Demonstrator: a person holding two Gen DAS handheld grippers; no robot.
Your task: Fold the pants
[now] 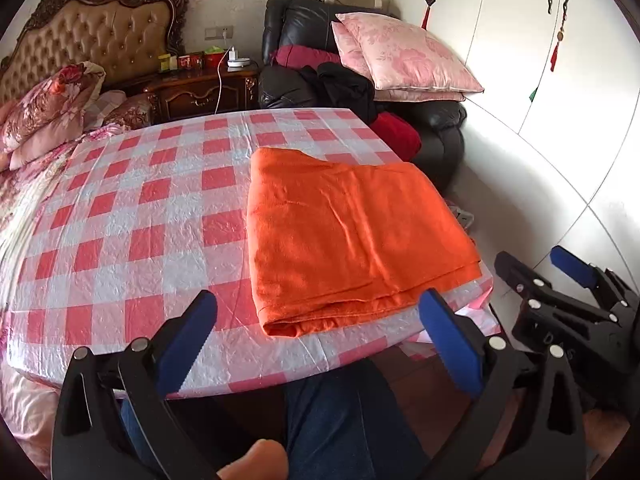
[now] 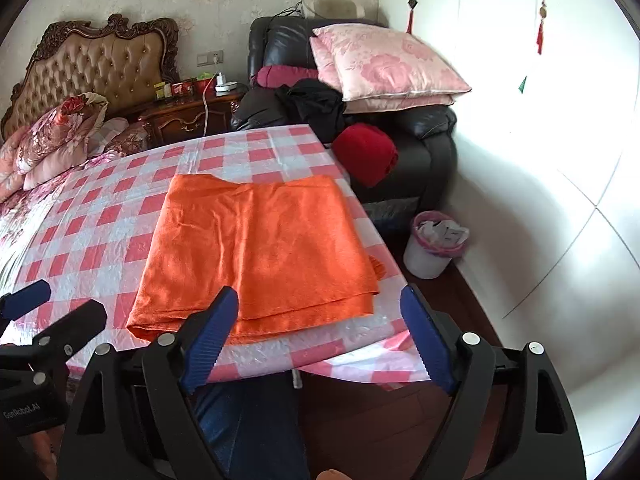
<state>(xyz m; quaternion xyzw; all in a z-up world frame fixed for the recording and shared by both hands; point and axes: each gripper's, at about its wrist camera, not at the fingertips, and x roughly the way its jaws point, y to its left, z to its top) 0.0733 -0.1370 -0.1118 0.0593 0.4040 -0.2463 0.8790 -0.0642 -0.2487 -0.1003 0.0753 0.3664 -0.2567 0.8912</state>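
Note:
The orange pants [image 1: 352, 236] lie folded in a flat rectangle on the right part of the table with the red-and-white checked cloth [image 1: 140, 232]. They also show in the right wrist view [image 2: 260, 248]. My left gripper [image 1: 320, 328] is open and empty, held back from the table's near edge, in front of the folded pants. My right gripper [image 2: 320, 332] is open and empty, also off the near edge. The right gripper shows in the left wrist view [image 1: 560, 276] at the right. The left gripper shows in the right wrist view [image 2: 52, 304] at the left.
A bed with a tufted headboard [image 1: 100, 36] stands left of the table. A black armchair [image 1: 432, 120] piled with pink pillows [image 1: 408, 56] and clothes is behind. A white bin [image 2: 432, 244] stands on the floor at the right. The person's legs [image 1: 340, 420] are below the table edge.

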